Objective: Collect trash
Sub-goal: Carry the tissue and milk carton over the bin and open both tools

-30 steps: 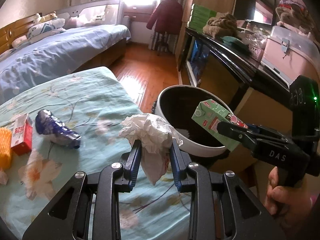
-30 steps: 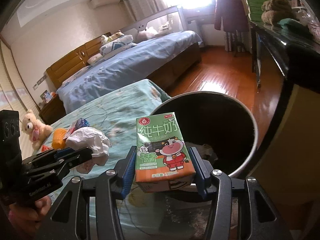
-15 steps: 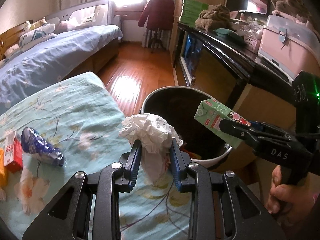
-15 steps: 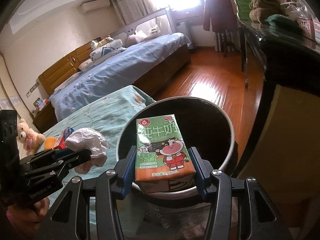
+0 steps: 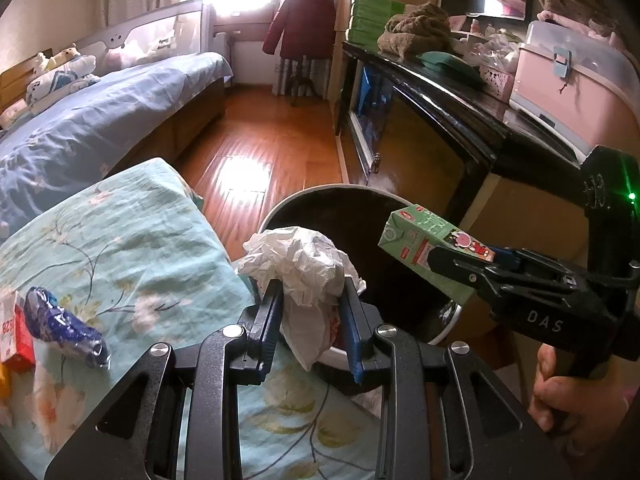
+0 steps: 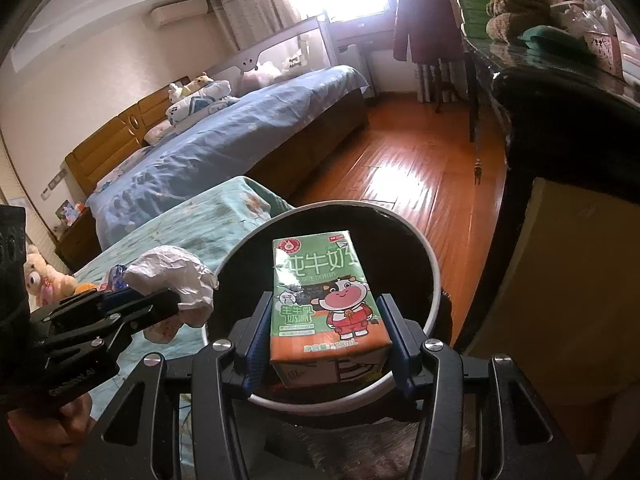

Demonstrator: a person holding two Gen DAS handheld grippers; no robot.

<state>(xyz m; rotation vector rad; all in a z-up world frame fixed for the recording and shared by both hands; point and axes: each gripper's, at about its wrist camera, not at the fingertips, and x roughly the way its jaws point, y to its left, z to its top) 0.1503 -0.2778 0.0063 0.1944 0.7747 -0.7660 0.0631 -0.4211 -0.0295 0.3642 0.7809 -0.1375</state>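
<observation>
Trash first: we are gripping a crumpled white tissue (image 5: pixel 298 258) in the left claw (image 5: pixel 310 320), its pads pinching the wad at the near rim of the dark bin (image 6: pixel 434 280). We are clamping a green milk carton (image 6: pixel 326 304) upright in the right claw (image 6: pixel 326 340), right above the bin's mouth, likely so both drop cleanly inside. We are leaving a blue wrapper (image 5: pixel 64 326) and a red box (image 5: pixel 16 336) on the floral bedspread (image 5: pixel 132 240) for later.

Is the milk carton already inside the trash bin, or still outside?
Outside. The milk carton is held between the right gripper fingers, above the bin opening.
</observation>
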